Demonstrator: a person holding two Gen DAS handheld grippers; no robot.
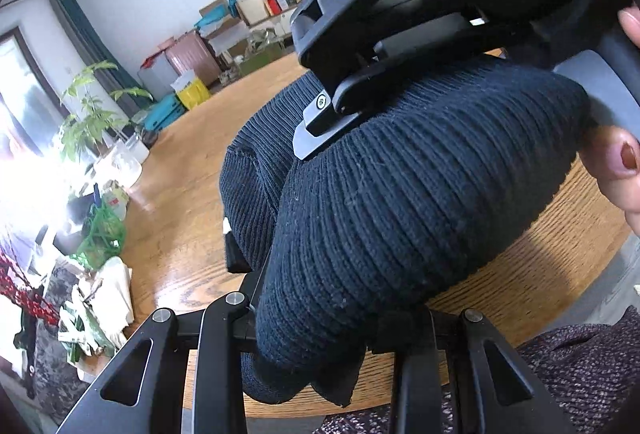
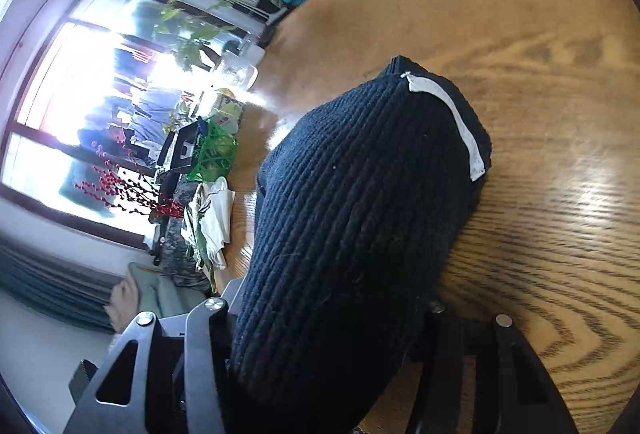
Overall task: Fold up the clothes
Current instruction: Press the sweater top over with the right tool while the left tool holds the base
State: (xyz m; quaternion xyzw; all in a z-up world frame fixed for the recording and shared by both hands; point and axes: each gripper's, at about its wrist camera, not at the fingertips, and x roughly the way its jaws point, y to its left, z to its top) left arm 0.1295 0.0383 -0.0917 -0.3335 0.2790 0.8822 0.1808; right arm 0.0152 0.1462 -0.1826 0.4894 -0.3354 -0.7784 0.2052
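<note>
1. My left gripper (image 1: 320, 318) is pinching the dark navy ribbed knit (image 1: 400, 201); the fabric bulges up between its jaws and hides the tips.
2. My right gripper (image 1: 320, 121) shows in the left view, coming in from upper right and clamped onto the top edge of the same knit. "DAS" is printed on its body.
3. In the right view the right gripper (image 2: 320, 346) is also buried in the knit (image 2: 360, 213), jaws closed on a thick bundle.
4. The knit is bunched and held just above the wooden table (image 1: 180, 173), with its far end near or touching the wood; I can't tell which.
5. White care label (image 2: 452, 117) is stitched along the garment's far edge.
6. My fingers (image 1: 624, 161) with dark red polish wrap the right gripper's handle.
7. Potted plant (image 1: 92, 105) and clutter sit at the table's far-left edge.
</note>
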